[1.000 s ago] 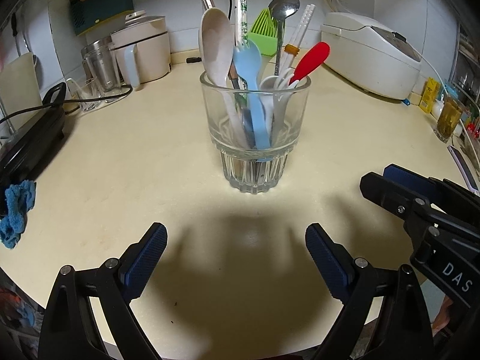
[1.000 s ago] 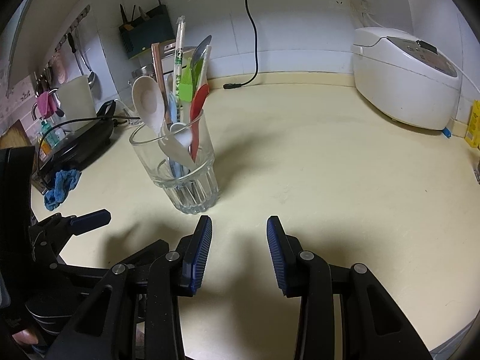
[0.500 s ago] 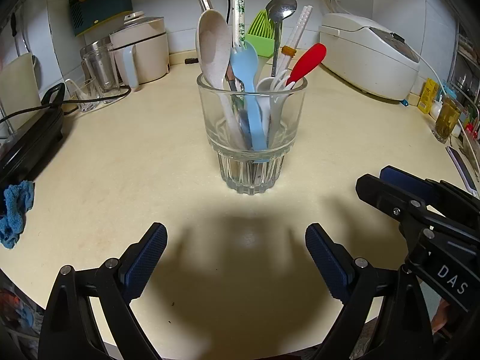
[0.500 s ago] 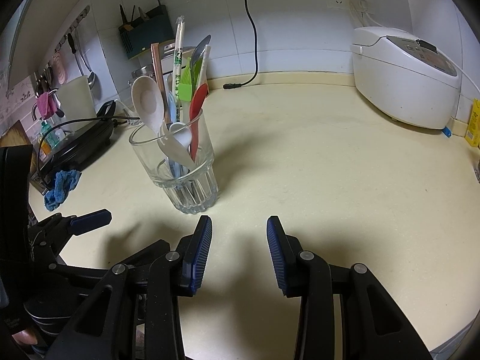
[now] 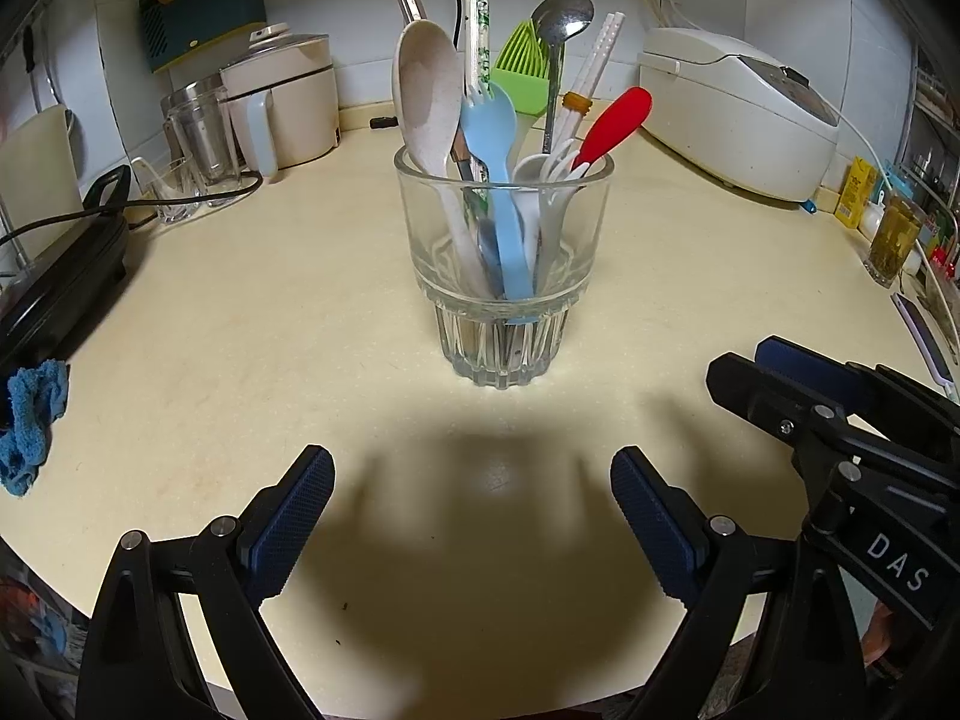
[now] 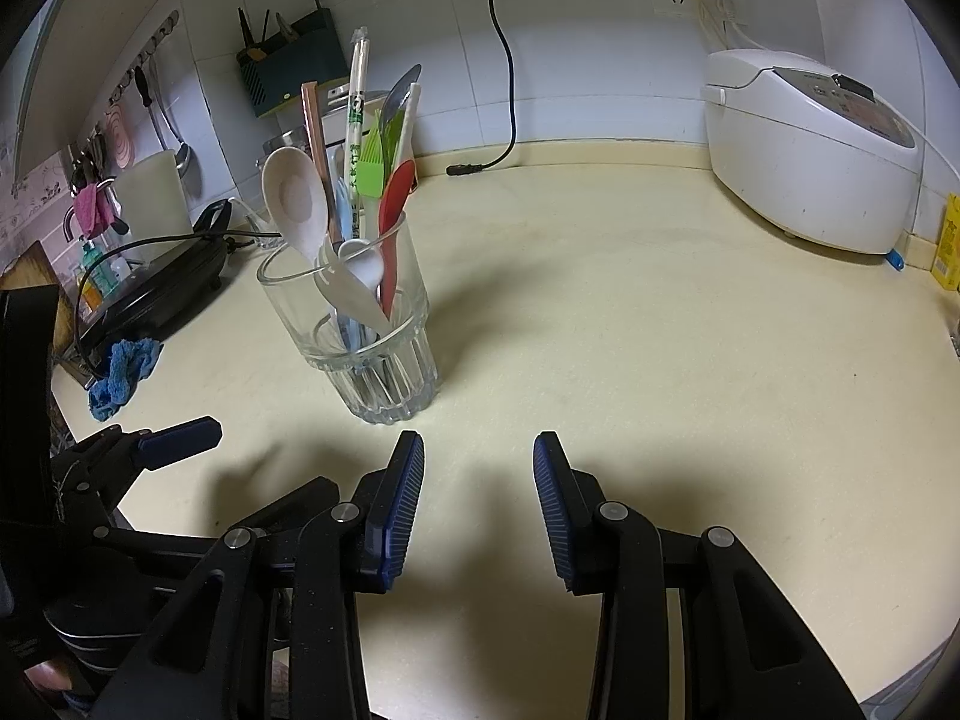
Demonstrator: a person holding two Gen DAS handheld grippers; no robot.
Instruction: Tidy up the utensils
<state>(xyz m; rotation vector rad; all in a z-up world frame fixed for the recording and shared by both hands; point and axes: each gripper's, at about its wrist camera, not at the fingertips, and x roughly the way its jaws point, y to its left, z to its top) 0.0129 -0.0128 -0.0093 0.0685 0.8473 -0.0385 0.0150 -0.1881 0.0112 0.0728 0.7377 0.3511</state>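
Observation:
A clear ribbed glass (image 5: 503,276) (image 6: 360,324) stands upright on the cream counter (image 5: 240,312), packed with utensils: a beige spoon (image 5: 427,102), a blue fork (image 5: 489,126), a red-handled utensil (image 5: 615,123), a metal spoon (image 5: 561,18), chopsticks and a green brush. My left gripper (image 5: 471,504) hangs open in front of the glass, nothing between its fingers. My right gripper (image 6: 478,486) is open too, empty, to the right of the glass and close beside the left one.
A white rice cooker (image 5: 744,108) (image 6: 810,150) sits at the back right. A beige pot (image 5: 282,102), glass jars, a black appliance (image 5: 54,276) with its cord and a blue cloth (image 5: 30,420) line the left. Bottles and a jar (image 5: 894,240) crowd the far right edge.

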